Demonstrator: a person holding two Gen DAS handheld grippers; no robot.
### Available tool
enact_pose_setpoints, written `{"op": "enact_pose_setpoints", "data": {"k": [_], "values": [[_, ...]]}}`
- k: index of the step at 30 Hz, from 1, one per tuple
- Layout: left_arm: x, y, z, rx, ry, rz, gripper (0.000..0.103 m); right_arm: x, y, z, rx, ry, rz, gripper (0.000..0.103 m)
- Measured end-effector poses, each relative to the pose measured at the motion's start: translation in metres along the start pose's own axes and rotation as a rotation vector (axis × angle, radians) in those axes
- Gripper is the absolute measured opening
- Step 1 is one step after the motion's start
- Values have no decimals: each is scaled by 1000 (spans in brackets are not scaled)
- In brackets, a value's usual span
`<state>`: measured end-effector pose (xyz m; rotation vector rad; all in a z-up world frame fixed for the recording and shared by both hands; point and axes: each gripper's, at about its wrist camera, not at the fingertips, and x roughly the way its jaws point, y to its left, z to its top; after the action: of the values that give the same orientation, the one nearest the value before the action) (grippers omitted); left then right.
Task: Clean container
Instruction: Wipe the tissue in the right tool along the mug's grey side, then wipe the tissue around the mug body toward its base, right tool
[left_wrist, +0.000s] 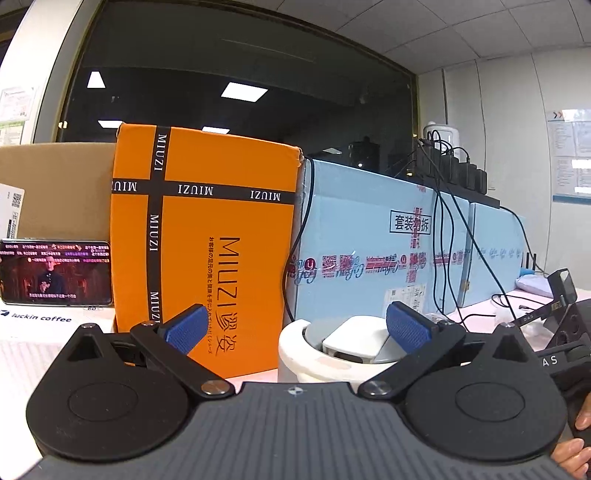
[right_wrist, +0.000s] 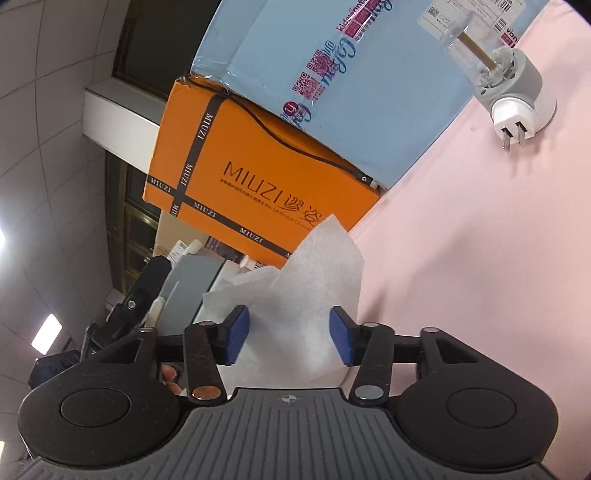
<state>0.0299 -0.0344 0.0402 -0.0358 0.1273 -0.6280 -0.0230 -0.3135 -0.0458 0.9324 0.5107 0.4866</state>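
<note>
A white container is seen at lower centre, between the spread left tool. A wipe lies between the right tool, apparently ungripped; clenching is needed before wiping.

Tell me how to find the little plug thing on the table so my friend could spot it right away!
Start at the big light blue box standing on the pink table. Right beside its base, near the table's far end, lies the plug-in device. It is white and grey with two metal prongs pointing out and a clear bottle with a wick on its other end; nothing else nearby has prongs.
</note>
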Motion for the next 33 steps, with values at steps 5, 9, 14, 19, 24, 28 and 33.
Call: {"op": "enact_pose_setpoints", "data": {"k": [5,9,14,19,24,28,33], "values": [[1,0,0,-2,0,-6,103,5,-2,3,-44,85,40,63],[1,-1,0,1,-2,-8,103,8,5,1,-123,127,48,64],[0,-1,0,3,-5,-6,103,9,16,-5,-232,107,34,70],[1,-1,0,-5,-6,-4,103,12,16,-6,-246,95,53,70],[1,-1,0,-3,-8,-7,103,12,16,-6,-249,105,74,63],[1,0,0,-7,-9,-9,103,12,20,-8,-282,113,76,49],[1,3,-2,-17,-10,-12,103,11,27,-12,-346,131,60,33]]}}
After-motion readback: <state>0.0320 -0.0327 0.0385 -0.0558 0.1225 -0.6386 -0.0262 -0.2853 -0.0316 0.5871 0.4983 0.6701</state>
